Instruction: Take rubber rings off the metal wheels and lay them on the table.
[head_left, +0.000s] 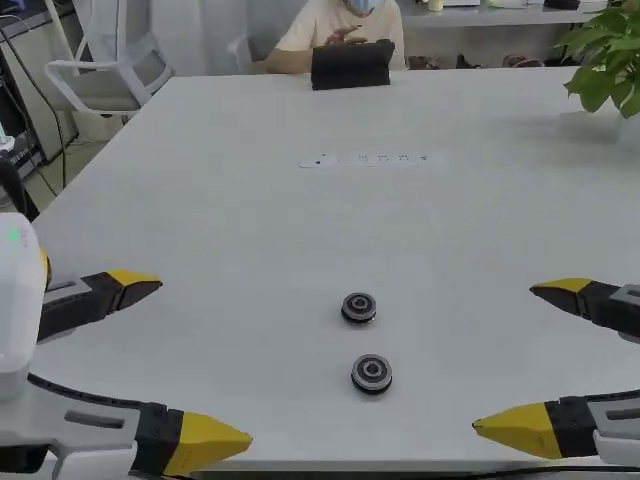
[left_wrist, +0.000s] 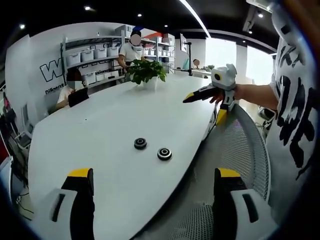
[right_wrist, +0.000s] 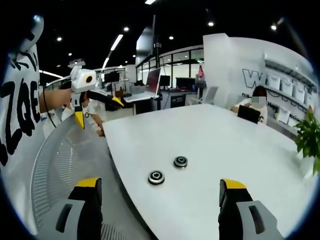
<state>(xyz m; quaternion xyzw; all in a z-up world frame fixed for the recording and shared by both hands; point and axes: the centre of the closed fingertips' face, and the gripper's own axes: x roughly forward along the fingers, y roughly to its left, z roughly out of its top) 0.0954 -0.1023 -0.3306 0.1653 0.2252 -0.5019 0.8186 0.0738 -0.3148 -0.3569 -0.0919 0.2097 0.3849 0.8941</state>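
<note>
- Head view, left edge: left claw (head_left: 205, 362) hovers over the white tabletop (head_left: 300, 220), jaws spread wide, empty.
- Centre, toward the near edge: far metal wheel (head_left: 359, 308) and near metal wheel (head_left: 371, 373) lie flat, slightly apart.
- Right edge: right claw (head_left: 503, 359) gapes wide, empty.

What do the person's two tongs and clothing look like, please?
Both the left tongs and the right tongs have black jaws with yellow pointed tips on white and grey bodies. The person wears a white shirt with black lettering.
</note>
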